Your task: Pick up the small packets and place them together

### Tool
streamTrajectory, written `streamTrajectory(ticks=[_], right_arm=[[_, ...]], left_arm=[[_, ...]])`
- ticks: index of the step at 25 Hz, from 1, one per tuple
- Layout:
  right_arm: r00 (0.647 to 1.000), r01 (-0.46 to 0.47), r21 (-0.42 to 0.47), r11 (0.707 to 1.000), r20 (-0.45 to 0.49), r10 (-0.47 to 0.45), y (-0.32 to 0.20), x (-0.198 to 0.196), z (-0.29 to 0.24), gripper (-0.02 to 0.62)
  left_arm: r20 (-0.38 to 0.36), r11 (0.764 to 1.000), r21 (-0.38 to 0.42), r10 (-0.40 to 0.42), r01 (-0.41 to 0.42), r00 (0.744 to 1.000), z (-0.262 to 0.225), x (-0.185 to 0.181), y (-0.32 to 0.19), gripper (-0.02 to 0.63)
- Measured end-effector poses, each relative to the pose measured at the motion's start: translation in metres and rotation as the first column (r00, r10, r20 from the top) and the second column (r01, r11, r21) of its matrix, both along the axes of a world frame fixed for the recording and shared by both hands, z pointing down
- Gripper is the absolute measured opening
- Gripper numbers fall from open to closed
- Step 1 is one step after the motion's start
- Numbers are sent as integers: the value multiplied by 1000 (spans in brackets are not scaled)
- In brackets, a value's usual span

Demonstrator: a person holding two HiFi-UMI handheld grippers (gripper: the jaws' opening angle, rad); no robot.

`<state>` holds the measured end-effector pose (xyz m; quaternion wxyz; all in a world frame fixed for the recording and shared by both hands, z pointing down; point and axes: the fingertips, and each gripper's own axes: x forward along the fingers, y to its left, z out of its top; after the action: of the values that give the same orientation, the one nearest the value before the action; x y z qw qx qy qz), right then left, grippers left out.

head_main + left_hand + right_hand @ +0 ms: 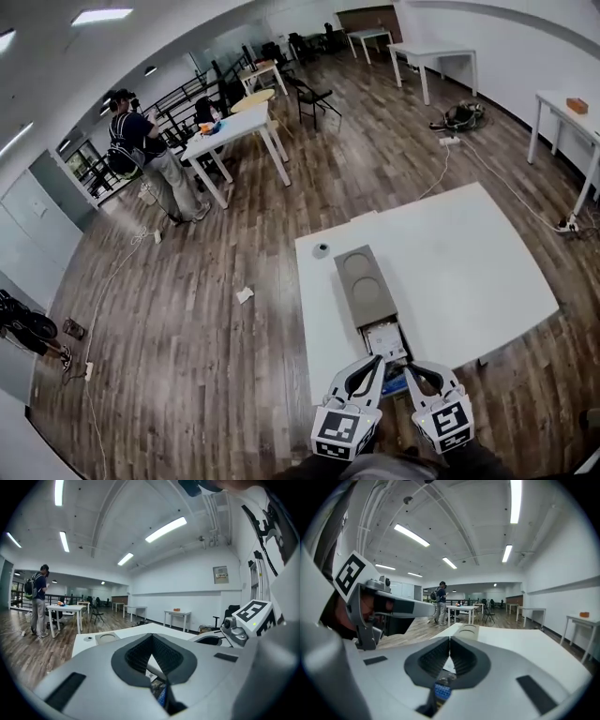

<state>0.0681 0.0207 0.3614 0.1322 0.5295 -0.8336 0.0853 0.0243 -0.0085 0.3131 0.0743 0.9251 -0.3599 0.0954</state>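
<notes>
The left tongs (pixel 377 360) and the right tongs (pixel 411 368) are side by side at the near edge of the white worktop (pixel 469 262), both pointing away from the person. In the left gripper view the two jaws of the left tongs (pixel 151 637) are together at the tips and there is nothing between them. In the right gripper view the right tongs (pixel 450 640) are also closed and empty.

The small packets are hard to see. Some pale ones lie in a white open box (pixel 384 338) just in front of the tongs, and a blue packet (pixel 395 382) lies on the worktop under and between the two tongs. A grey tray (pixel 364 281) with two round hollows touches the far end of the box. A small round object (pixel 322 250) sits near the far left corner of the worktop.
</notes>
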Motion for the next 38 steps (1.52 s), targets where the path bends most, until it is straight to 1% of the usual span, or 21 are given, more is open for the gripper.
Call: streamTrajectory(ticks=[2, 6, 10, 14, 17, 19, 20, 23, 27, 30, 32, 33, 36, 38], right_arm=[[1000, 13, 7, 1000, -22, -13, -7, 0, -3, 11], [998, 26, 0, 1000, -56, -26, -12, -4, -8, 11], [994, 53, -1, 999, -96, -53, -27, -2, 3, 11], [991, 69, -44, 997, -111, -73, -27, -12, 6, 11], [989, 62, -60, 996, -134, -70, -47, -14, 8, 12], [984, 52, -113, 992, -165, -70, -49, -13, 23, 12], [979, 50, -144, 988, -189, -77, -49, -13, 31, 22], [953, 68, -232, 970, -273, -132, -53, -18, 56, 123], [911, 102, -326, 940, -349, -220, -57, -31, 81, 206], [889, 110, -406, 907, -367, -272, -60, -38, 100, 243], [877, 93, -460, 883, -382, -291, -62, -38, 110, 253], [866, 79, -482, 873, -401, -300, -64, -37, 114, 258], [823, 41, -532, 846, -462, -330, -65, -34, 124, 258], [807, 25, -548, 836, -483, -340, -66, -32, 126, 245]], left_arm=[[-20, 1000, 9, -9, 9, 1000, -2, 0, -7, 3], [-37, 1000, -3, -16, 16, 999, -5, -5, -11, 3], [-45, 1000, 13, -22, 23, 999, -1, -2, -29, 3], [-30, 999, -28, -20, 20, 999, 3, -10, -28, 3], [-33, 999, -41, -18, 17, 999, 2, -11, -49, 3], [-30, 997, -75, -18, 16, 999, 10, -13, -54, 3], [-27, 996, -91, -18, 16, 999, 15, -14, -56, 3], [-21, 992, -125, -18, 15, 1000, 28, -19, -69, 3], [-25, 988, -155, -9, 5, 1000, 40, -24, -85, 3], [-29, 984, -179, -3, -2, 1000, 49, -28, -95, 3], [-31, 981, -192, -3, -3, 1000, 53, -31, -102, 3], [-32, 980, -198, -3, -3, 999, 55, -33, -106, 3], [-32, 976, -218, -4, -3, 999, 64, -40, -114, 3], [-33, 974, -225, -3, -4, 999, 68, -42, -118, 3]])
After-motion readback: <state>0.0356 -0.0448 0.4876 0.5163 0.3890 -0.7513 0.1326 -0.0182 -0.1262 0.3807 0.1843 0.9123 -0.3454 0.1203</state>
